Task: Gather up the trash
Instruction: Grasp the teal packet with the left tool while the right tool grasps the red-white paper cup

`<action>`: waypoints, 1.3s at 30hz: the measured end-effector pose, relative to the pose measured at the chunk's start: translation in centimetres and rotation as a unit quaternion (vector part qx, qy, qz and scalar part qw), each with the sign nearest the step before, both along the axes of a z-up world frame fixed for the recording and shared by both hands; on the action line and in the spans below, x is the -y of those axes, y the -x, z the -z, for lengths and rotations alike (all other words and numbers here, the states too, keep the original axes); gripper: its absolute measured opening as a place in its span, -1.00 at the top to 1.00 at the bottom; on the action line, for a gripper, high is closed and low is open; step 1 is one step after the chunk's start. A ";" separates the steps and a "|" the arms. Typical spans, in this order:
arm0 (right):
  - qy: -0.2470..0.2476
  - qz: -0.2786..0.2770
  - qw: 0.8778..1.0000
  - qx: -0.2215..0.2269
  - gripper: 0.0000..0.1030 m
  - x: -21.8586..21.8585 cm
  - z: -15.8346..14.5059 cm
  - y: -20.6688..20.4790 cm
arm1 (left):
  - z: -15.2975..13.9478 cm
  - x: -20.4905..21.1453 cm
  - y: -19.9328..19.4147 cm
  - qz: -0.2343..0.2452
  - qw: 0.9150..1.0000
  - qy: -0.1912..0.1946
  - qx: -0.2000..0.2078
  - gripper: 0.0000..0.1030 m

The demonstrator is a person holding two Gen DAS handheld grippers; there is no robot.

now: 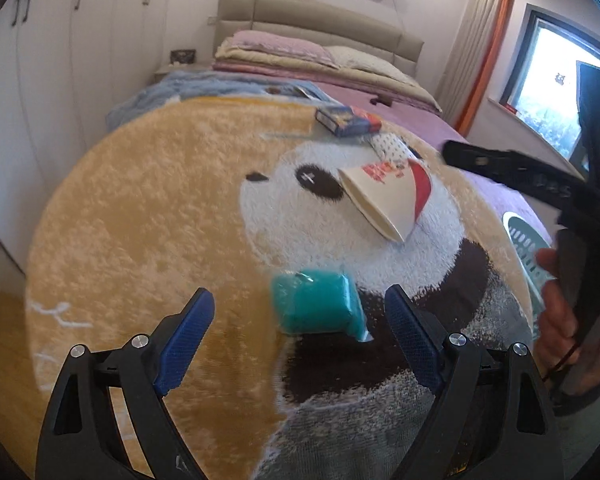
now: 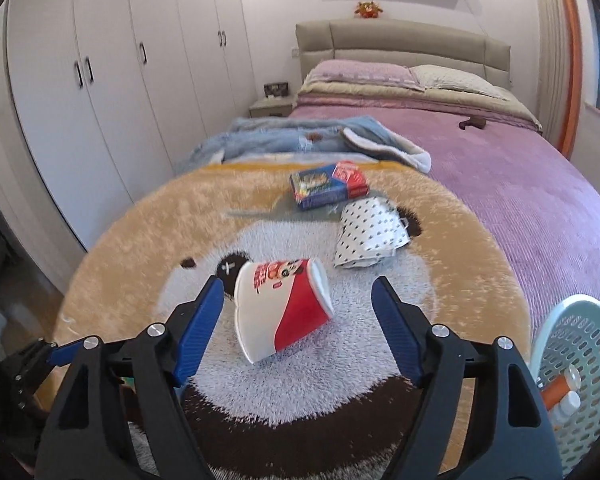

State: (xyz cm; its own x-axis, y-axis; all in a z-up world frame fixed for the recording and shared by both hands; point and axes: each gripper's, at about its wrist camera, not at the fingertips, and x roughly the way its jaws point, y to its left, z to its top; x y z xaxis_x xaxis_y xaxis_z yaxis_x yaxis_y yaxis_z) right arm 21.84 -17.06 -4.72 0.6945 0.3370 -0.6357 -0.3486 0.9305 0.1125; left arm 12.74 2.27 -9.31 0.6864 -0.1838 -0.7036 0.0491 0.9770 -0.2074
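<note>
On a round panda rug on the bed lies a teal packet. My left gripper is open, with the packet between its blue fingers and clear of both pads. A red-and-white paper cup lies on its side on the panda's face. My right gripper is open astride the cup without touching it. The cup also shows beyond the packet in the left wrist view. Farther back lie a blue-and-red box and a crumpled dotted paper item.
A pale green perforated basket sits at the rug's right edge with an orange-and-white item inside. A person's hand grips the other tool at the right. A blue blanket, purple bedspread and white wardrobes surround the rug.
</note>
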 end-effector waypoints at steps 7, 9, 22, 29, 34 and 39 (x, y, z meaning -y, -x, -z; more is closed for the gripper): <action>0.029 -0.013 0.999 -0.018 -0.50 -1.9 2.8 -1.0 | 1.4 0.4 -0.8 -0.007 1.000 0.005 -0.015 -0.59; 0.035 -0.012 0.999 -0.023 -0.51 -2.2 3.4 -1.4 | 1.3 0.5 -1.2 -0.014 1.000 0.004 -0.019 -0.59; 0.093 -0.027 0.994 -0.039 -0.55 -4.7 5.3 -2.6 | 1.9 1.8 -1.9 -0.003 0.999 -0.027 -0.034 -0.04; 0.061 -0.012 0.997 -0.053 -0.44 -3.2 5.0 -2.8 | 1.1 2.1 -1.3 0.004 1.000 -0.015 -0.025 -0.02; 0.017 0.021 0.999 -0.046 -0.43 0.1 2.9 -1.8 | -1.1 3.2 -0.8 0.022 1.000 -0.014 0.005 -0.02; -0.020 0.066 0.997 -0.024 -0.43 5.1 -0.2 -0.4 | -3.8 5.5 -0.9 0.056 0.998 -0.003 0.040 -0.02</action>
State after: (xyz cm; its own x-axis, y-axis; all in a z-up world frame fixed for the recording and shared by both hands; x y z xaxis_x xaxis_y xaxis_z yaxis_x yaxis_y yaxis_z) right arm 22.21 -22.16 -4.48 0.7038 0.2709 -0.6568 -0.2175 0.9622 0.1638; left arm 13.59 -3.18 -5.47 0.7157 -0.2592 -0.6485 0.1747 0.9655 -0.1932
